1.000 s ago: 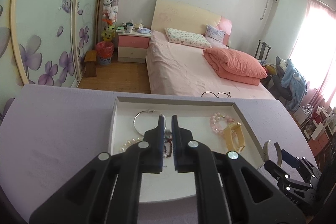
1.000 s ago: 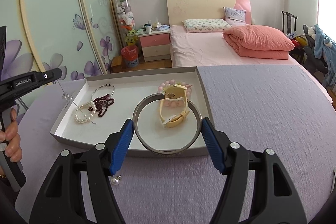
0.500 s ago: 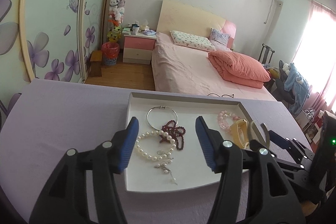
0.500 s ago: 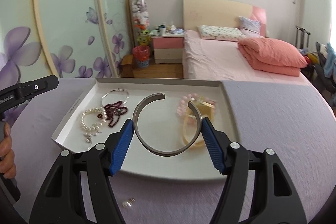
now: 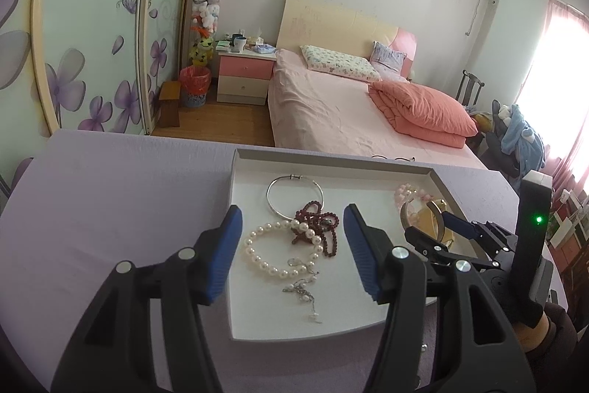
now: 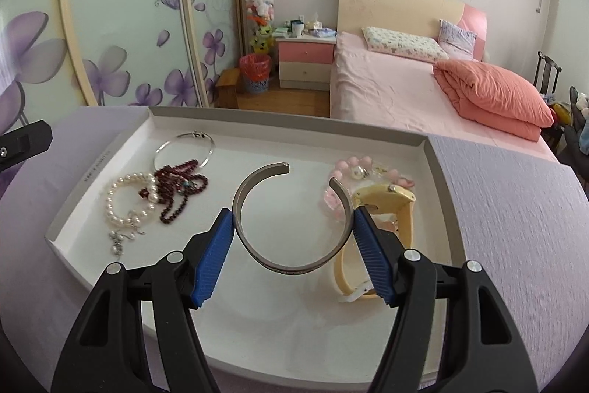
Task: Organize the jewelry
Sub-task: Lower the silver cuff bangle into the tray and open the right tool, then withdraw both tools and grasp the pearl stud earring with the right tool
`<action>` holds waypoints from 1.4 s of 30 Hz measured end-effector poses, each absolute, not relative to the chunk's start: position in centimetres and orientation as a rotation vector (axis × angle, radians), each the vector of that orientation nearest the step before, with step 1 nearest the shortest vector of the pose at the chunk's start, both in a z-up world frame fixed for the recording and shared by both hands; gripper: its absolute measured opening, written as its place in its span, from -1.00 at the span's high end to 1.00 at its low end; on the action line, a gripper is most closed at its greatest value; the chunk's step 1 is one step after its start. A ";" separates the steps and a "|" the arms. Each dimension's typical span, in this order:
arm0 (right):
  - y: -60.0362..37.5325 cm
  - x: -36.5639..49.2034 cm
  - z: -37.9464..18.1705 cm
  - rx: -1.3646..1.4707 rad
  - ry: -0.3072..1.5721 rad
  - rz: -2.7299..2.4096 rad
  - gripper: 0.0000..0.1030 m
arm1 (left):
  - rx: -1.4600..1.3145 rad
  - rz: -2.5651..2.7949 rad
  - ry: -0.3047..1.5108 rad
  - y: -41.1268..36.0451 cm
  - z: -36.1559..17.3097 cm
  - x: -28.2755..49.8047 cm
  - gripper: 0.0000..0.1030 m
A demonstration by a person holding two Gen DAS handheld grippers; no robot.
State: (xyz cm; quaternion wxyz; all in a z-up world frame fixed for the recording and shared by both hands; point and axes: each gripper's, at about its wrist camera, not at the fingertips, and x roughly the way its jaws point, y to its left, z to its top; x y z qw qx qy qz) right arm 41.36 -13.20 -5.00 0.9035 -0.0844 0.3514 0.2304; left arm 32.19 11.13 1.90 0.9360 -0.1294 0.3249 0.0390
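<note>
The right gripper (image 6: pixel 293 227) is holding the open silver cuff bangle (image 6: pixel 291 216) clamped between its jaws over the white tray (image 6: pixel 440 179) on the lilac worktop (image 6: pixel 515 227), while the left gripper (image 5: pixel 293 227) is hovering, jaws apart, above the pearl bracelet (image 5: pixel 274 245).

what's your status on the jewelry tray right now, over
Left gripper open above pearl bracelet. Right gripper shut on silver cuff, over white tray. Yellow watch close beside the right.
</note>
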 end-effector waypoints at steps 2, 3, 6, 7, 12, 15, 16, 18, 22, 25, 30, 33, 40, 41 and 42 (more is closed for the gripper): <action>-13.1 41.4 -5.1 -0.176 0.726 0.468 -0.32 | -0.267 0.078 0.671 11.0 1.6 32.4 -0.12; -13.1 41.5 -5.2 -0.178 0.728 0.463 -0.32 | -0.268 0.077 0.673 11.0 1.4 32.5 -0.12; -13.1 41.6 -5.3 -0.178 0.737 0.453 -0.33 | -0.267 0.073 0.683 11.0 1.0 32.8 -0.12; -13.0 41.7 -5.4 -0.177 0.740 0.452 -0.34 | -0.267 0.072 0.686 11.0 0.8 32.9 -0.13; -13.1 41.1 -5.0 -0.173 0.724 0.463 -0.54 | -0.267 0.078 0.699 10.9 0.4 33.2 -0.22; -13.2 40.8 -4.7 -0.169 0.714 0.464 -0.54 | -0.267 0.078 0.702 11.0 0.4 33.1 -0.23; -13.3 40.6 -4.5 -0.165 0.711 0.466 -0.54 | -0.266 0.079 0.702 10.9 0.4 33.0 -0.24; -13.6 40.1 -4.2 -0.160 0.704 0.471 -0.54 | -0.264 0.080 0.702 11.0 0.4 32.8 -0.26; -14.1 39.2 -3.6 -0.155 0.692 0.471 -0.54 | -0.257 0.082 0.696 10.6 0.7 31.8 -0.31; -14.6 38.2 -3.0 -0.140 0.686 0.474 -0.54 | -0.250 0.084 0.689 10.2 1.1 30.7 -0.35; -15.4 36.5 -2.3 -0.124 0.670 0.481 -0.54 | -0.243 0.082 0.680 9.9 1.6 28.8 -0.42; -15.8 35.3 -1.9 -0.114 0.666 0.486 -0.54 | -0.242 0.085 0.672 9.8 1.9 27.6 -0.50; -16.8 32.7 -2.0 -0.088 0.670 0.505 -0.53 | -0.250 0.087 0.665 10.0 2.1 24.8 -0.58; -17.0 32.3 -2.2 -0.084 0.675 0.507 -0.53 | -0.250 0.087 0.666 10.0 2.0 24.4 -0.58; -17.2 31.9 -2.3 -0.080 0.679 0.507 -0.53 | -0.251 0.087 0.668 9.9 1.9 24.1 -0.58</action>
